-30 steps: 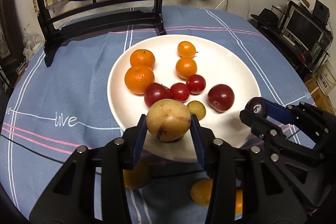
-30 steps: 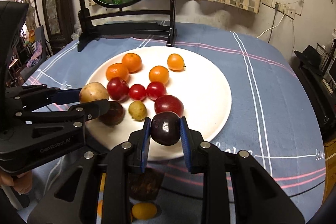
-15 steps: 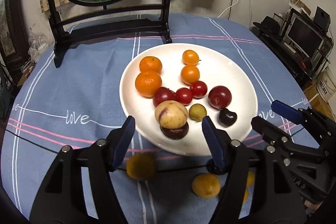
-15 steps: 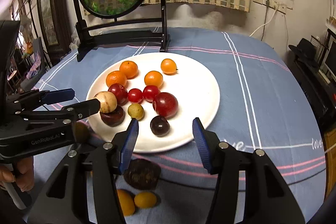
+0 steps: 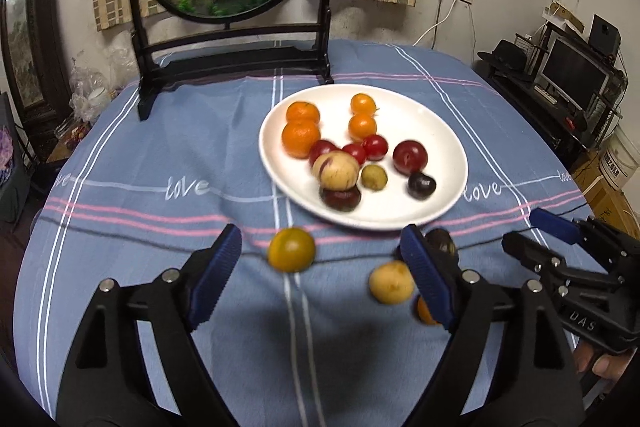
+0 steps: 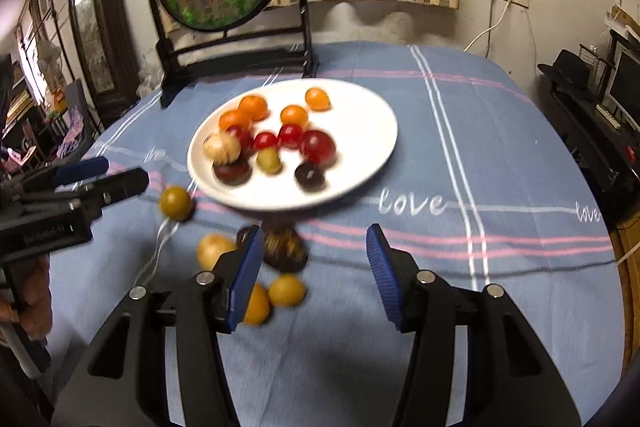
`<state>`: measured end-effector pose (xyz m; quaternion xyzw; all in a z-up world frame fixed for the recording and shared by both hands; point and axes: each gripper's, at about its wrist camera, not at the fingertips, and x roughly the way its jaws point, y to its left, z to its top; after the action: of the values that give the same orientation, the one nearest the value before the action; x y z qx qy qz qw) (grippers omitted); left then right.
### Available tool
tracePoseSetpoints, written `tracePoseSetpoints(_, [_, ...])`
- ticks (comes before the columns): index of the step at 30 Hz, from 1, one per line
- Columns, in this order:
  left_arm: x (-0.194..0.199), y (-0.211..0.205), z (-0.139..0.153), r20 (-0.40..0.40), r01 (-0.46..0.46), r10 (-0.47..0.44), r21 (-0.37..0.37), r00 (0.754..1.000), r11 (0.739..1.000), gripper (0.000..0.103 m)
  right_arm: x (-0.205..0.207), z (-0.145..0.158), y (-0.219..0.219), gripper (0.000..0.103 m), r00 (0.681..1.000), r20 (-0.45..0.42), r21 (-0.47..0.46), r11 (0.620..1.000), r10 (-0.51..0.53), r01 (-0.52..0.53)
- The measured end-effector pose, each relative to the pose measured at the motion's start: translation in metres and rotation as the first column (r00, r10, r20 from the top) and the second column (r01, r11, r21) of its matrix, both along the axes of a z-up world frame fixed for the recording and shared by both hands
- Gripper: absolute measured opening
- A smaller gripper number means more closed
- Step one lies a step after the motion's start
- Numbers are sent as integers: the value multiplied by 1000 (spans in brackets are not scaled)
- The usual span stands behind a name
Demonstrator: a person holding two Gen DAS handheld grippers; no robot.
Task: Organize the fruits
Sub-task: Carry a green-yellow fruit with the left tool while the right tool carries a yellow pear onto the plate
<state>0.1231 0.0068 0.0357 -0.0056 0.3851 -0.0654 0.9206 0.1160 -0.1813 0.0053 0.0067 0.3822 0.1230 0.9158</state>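
Cloth lies under our left gripper, whose jaws have just been opening wide, empty. Fruits sit on the plate; others lie loose before it. Our right gripper gapes, holding nothing.

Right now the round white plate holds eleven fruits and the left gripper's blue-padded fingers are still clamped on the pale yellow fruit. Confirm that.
Not quite. The round white plate does hold eleven fruits, but the left gripper grips nothing: its jaws have just been opening and stand apart. The pale yellow fruit rests on the plate, as the left wrist view shows.
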Motion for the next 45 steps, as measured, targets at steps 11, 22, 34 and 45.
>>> tracePoseSetpoints(11, [-21,34,-30,-54,-64,63,-24,997,998,87,-24,-35,30,54,993,-96,-16,998,67,-69])
tracePoseSetpoints(22, [-9,46,-59,-63,-103,102,-4,993,995,88,-22,-54,58,54,976,-170,-42,989,136,-145])
tracePoseSetpoints(34, [-2,48,-71,-70,-102,104,25,992,994,88,6,-62,70,43,985,-135,-111,987,104,-119])
tracePoseSetpoints(45, [9,36,-72,-112,-112,118,60,987,992,88,-3,-42,45,43,985,-99,53,990,138,-134])
